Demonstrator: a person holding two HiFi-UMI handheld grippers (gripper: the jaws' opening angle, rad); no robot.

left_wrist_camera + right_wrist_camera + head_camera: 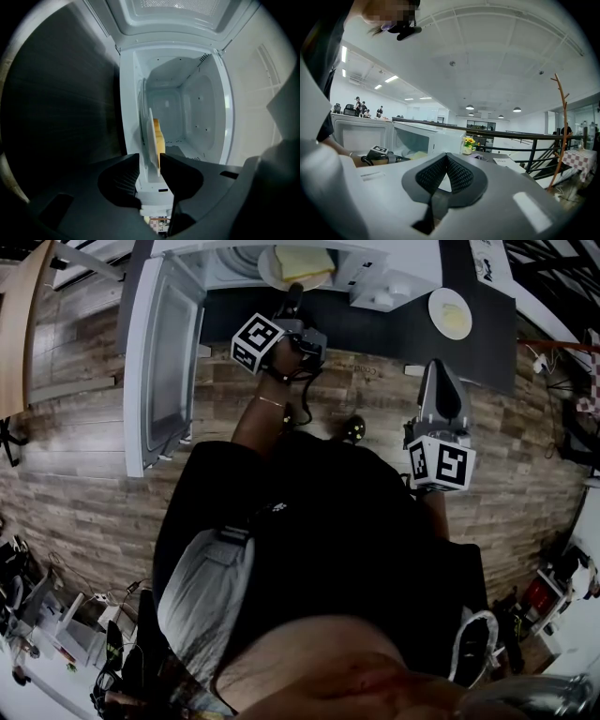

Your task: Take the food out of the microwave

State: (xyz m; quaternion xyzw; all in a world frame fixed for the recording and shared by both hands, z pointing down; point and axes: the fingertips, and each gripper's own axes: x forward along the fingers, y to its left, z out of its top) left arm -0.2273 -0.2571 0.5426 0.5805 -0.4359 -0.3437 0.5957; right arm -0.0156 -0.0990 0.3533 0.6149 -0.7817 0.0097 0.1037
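Observation:
The white microwave (394, 268) stands open at the top of the head view, its door (164, 362) swung out to the left. Inside lies a white plate (281, 276) with a pale yellow slice of food (305, 261). My left gripper (292, 298) reaches into the mouth of the oven. In the left gripper view the plate (151, 136) shows edge-on with the yellow food (158, 136) on it. Its rim sits between the jaws of the left gripper (150, 164), which stand open, with a gap showing beside the rim. My right gripper (439, 371) hangs back from the counter, shut and empty (446, 157).
A second small plate (450, 313) with something pale on it rests on the dark counter (375, 329) right of the microwave. The open door juts out at my left. A vase of yellow flowers (468, 143) and a black railing (534, 140) lie beyond.

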